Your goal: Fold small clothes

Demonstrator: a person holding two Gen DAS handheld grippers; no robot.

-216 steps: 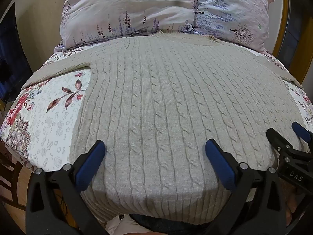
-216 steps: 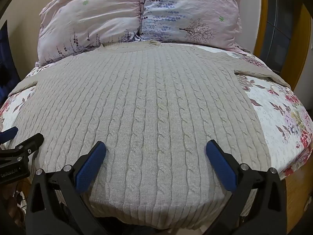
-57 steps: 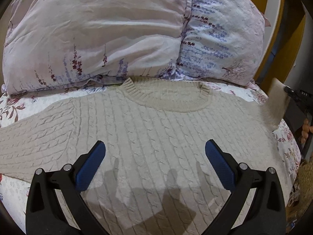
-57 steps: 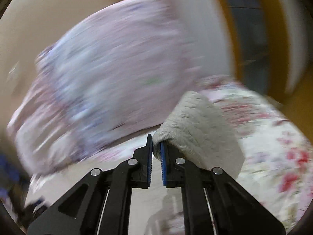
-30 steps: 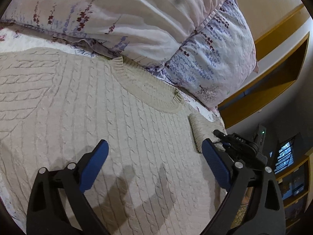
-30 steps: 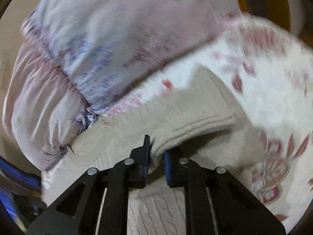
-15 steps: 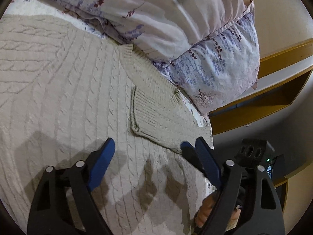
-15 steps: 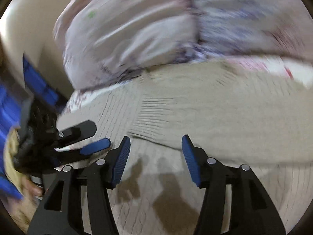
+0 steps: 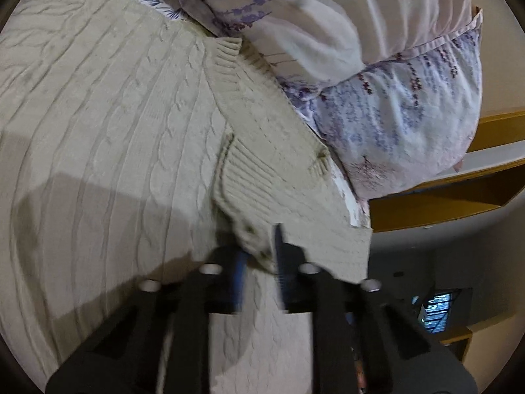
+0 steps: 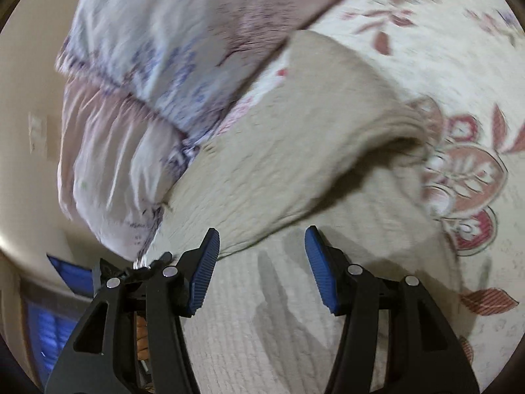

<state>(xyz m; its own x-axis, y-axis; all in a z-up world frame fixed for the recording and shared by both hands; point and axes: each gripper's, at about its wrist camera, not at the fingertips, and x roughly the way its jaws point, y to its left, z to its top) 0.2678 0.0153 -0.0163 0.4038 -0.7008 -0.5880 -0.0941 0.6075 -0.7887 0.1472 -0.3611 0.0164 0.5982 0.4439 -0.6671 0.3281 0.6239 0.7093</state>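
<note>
The left gripper point(image 9: 259, 256) has narrowed from wide open half a second ago to a close pinch on the ribbed cuff of the sleeve point(image 9: 262, 193), with knit bunched between the blue pads; motion blur prevents us from confirming how firm the hold is. The right gripper point(image 10: 261, 262), which carried that cuff a second ago, now stands wide open with nothing between its fingers, hovering just above the garment.

The cable-knit sweater point(image 9: 108, 124) lies flat on the bed, its neckband point(image 9: 242, 75) against the pillows point(image 9: 387, 75) at the head edge. The right sleeve is now folded inward across the chest; in the right wrist view the fold point(image 10: 377, 138) humps up loosely near the right edge of the bed, over the floral bedsheet point(image 10: 459, 65).

We judge that the sleeve has passed from one hand to the other, probably so that the cuff can be drawn flat. The left sleeve and body folds remain undone.
</note>
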